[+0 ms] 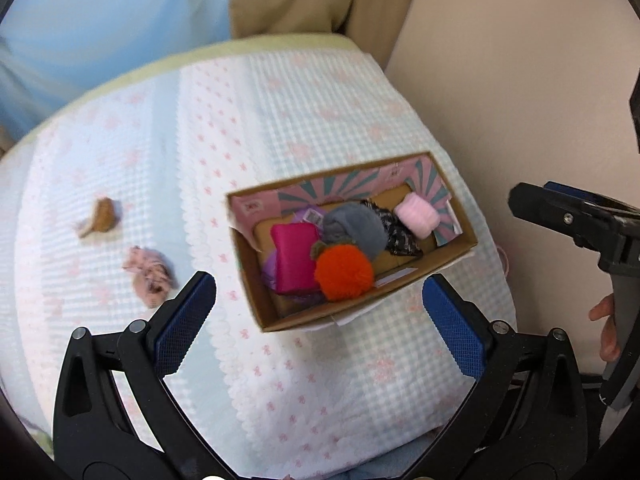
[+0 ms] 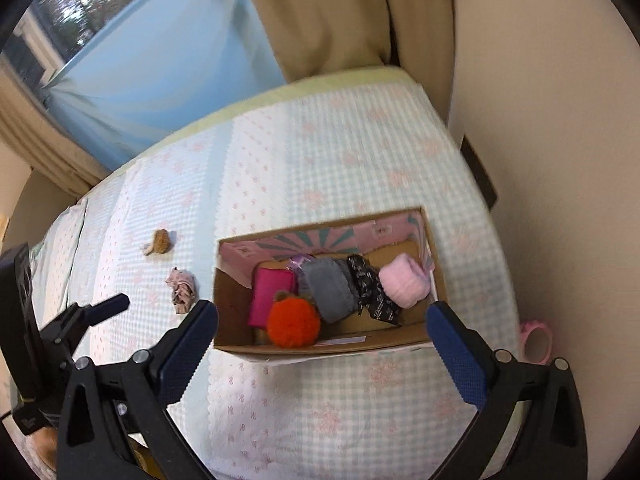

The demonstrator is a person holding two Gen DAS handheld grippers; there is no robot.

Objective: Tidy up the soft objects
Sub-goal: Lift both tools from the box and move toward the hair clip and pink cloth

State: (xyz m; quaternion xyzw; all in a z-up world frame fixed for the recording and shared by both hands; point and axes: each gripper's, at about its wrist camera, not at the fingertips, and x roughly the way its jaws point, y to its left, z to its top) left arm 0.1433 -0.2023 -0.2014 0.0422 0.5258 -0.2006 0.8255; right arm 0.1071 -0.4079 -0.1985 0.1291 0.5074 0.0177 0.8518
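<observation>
A cardboard box (image 1: 460, 249) (image 2: 224, 320) sits on the bed. It holds an orange pom-pom (image 1: 345, 273) (image 2: 293, 325), a magenta pouch (image 1: 294, 258) (image 2: 269, 294), a grey soft item (image 1: 356, 229) (image 2: 330, 290), a black patterned cloth (image 1: 398, 230) (image 2: 372, 294) and a pale pink roll (image 1: 417, 215) (image 2: 404, 286). A pink patterned cloth (image 1: 150, 276) (image 2: 183, 289) and a small brown item (image 1: 100, 216) (image 2: 160, 242) lie on the bedspread left of the box. My left gripper (image 1: 320, 320) is open and empty above the box's near side. My right gripper (image 2: 324, 344) is open and empty, also above the near side.
The bed has a pale checked bedspread (image 1: 280, 120) (image 2: 320, 400) with pink bows. A beige wall (image 1: 520, 80) runs along the right, a curtain (image 2: 340, 12) hangs behind. A pink ring-shaped object (image 2: 538, 340) lies by the bed's right edge. The other gripper shows at right (image 1: 576, 224) and at left (image 2: 80, 312).
</observation>
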